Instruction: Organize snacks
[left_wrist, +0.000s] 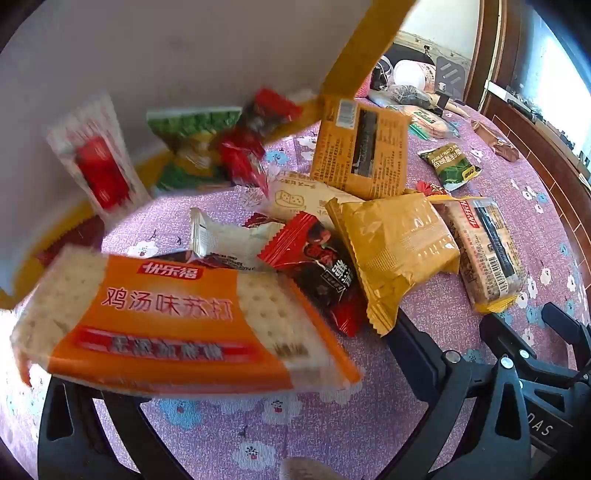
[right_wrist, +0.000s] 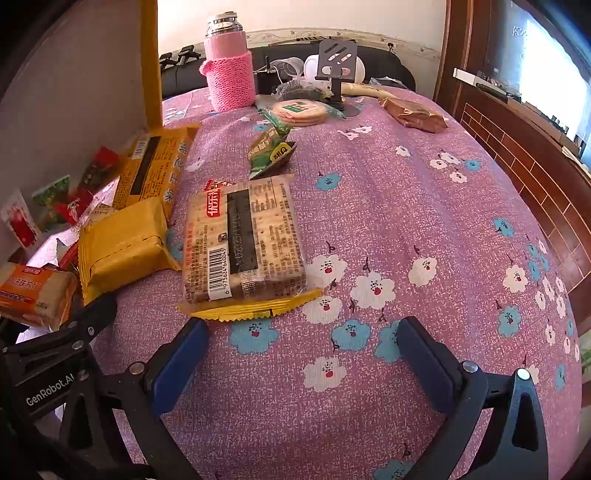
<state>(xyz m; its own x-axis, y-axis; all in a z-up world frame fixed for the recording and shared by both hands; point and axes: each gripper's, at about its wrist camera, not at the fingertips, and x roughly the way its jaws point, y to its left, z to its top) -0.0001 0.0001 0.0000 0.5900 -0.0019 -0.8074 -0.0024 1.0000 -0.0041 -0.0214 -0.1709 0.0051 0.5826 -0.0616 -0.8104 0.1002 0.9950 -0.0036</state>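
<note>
Left hand-held gripper (left_wrist: 236, 373) carries the orange soda-cracker pack (left_wrist: 177, 317) clamped flat, lifted over the counter (right_wrist: 424, 206), apparently heading for the yellow-edged box (left_wrist: 354, 55) where small snacks already sit. Right hand-held gripper (right_wrist: 303, 350) is spread wide and empty, just short of the clear cracker pack (right_wrist: 243, 240), probably next.

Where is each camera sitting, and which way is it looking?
Left wrist: sits on the left gripper, looking across the purple flowered cloth at the snack pile and the orange cracker pack in its fingers; the right gripper pokes in at right.
Right wrist: sits on the right gripper, fingers wide apart, looking along the cloth toward the pink bottle; the left gripper shows at left.
Both see the orange pack, the yellow packet and the clear cracker pack.
</note>
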